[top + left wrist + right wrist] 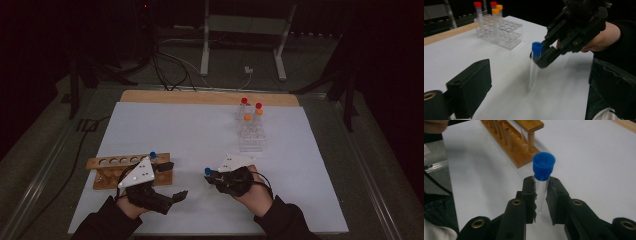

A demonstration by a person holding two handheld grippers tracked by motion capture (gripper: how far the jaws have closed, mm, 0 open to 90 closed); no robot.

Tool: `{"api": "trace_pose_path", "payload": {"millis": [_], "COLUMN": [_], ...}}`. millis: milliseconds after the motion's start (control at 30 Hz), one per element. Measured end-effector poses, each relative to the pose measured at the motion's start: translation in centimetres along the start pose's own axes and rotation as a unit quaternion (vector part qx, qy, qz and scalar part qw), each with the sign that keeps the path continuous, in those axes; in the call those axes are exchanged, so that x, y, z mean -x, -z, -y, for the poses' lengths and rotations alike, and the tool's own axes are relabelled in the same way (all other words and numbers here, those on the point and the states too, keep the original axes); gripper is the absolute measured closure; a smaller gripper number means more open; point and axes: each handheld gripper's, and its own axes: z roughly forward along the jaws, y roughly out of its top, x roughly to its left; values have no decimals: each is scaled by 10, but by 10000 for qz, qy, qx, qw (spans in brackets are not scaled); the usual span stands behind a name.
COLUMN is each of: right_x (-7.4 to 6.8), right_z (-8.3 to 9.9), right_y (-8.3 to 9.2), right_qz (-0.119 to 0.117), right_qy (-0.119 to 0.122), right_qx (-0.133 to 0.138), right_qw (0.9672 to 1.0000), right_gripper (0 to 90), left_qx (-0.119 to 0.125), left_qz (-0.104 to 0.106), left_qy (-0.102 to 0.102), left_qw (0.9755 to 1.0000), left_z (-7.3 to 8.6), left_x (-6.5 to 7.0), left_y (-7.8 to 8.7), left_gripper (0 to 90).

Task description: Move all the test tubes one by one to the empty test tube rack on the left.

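On the white table, seen from the high view, the right gripper sits near the front edge, a bit right of the middle. Its jaws are closed on a clear tube with a blue cap. The left gripper is near the front left part of the table, and its jaws stand apart with nothing between them. Just behind it is a wooden rack with round holes, and a second blue-capped tube stands at the rack's right end. Toward the back right of the table is a clear plastic rack with red and orange capped tubes in it.

From the left gripper view, the left gripper's two black jaws are wide apart at the bottom corners and hold nothing. Between them, farther off, the right gripper pinches the clear tube just under its blue cap. The tube hangs nearly straight up and down, with its bottom close to the table; I cannot tell if it touches. The clear plastic rack stands behind it, well apart.

From the right gripper view, the right gripper squeezes the tube from both sides, right below the cap. The wooden rack lies past it, near the table's edge.
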Motion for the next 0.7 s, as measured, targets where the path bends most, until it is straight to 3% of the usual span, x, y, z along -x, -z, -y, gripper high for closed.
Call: {"api": "trace_pose_path", "payload": {"millis": [300,467,700], "right_x": [-7,-9,-10], "right_z": [-1,-2,-2], "right_y": [2,3,3], "right_qz": [-112,-136,-157], "right_qy": [58,64,85], "right_qx": [43,66,76], "right_qw": [9999,9999,9998], "right_gripper": [766,766,766], "left_qx": [0,29,80], "left_qz": [137,106,251], "left_qy": [-63,-94,-169], "left_qw": [9999,9999,9995], "left_z": [-7,-9,-12], "left_x": [1,1,1], "left_y": [-23,-29,-36], "left_gripper": [178,310,479]}}
